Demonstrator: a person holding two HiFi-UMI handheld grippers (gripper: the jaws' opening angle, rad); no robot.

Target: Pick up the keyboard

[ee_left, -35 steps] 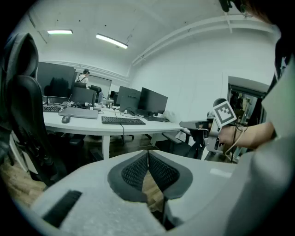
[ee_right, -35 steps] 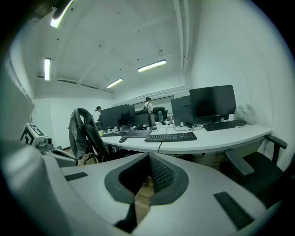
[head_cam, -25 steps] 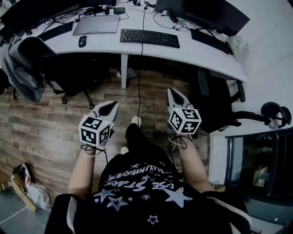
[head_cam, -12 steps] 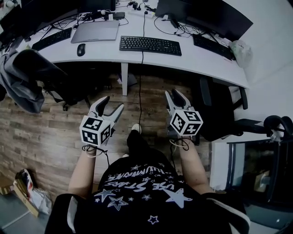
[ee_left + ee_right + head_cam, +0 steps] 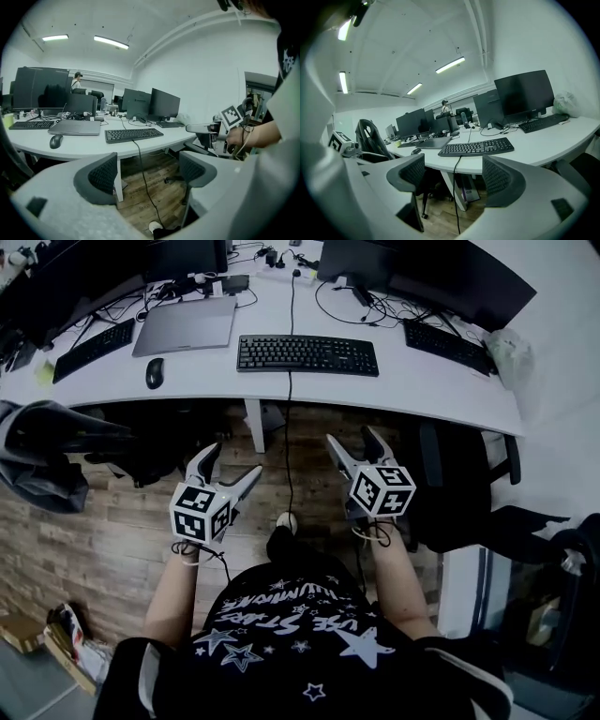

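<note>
A black keyboard (image 5: 307, 354) lies near the front edge of the white desk (image 5: 403, 395), its cable hanging down to the floor; it also shows in the left gripper view (image 5: 133, 134) and the right gripper view (image 5: 476, 147). My left gripper (image 5: 228, 472) and right gripper (image 5: 354, 443) hover over the wooden floor, short of the desk edge and apart from the keyboard. Both have just been opening their jaws and stand open with nothing between them. The right gripper (image 5: 206, 127) also shows at the right of the left gripper view.
A closed laptop (image 5: 186, 325), a mouse (image 5: 155, 372) and a second keyboard (image 5: 92, 349) lie left of the middle keyboard; a third keyboard (image 5: 446, 344) and monitors (image 5: 441, 273) at the right. Office chairs stand at the left (image 5: 47, 448) and right (image 5: 469, 507) of me.
Both grippers moved forward toward the desk and their jaws went from shut to open. The desk and keyboard now sit lower and closer in the head view.
</note>
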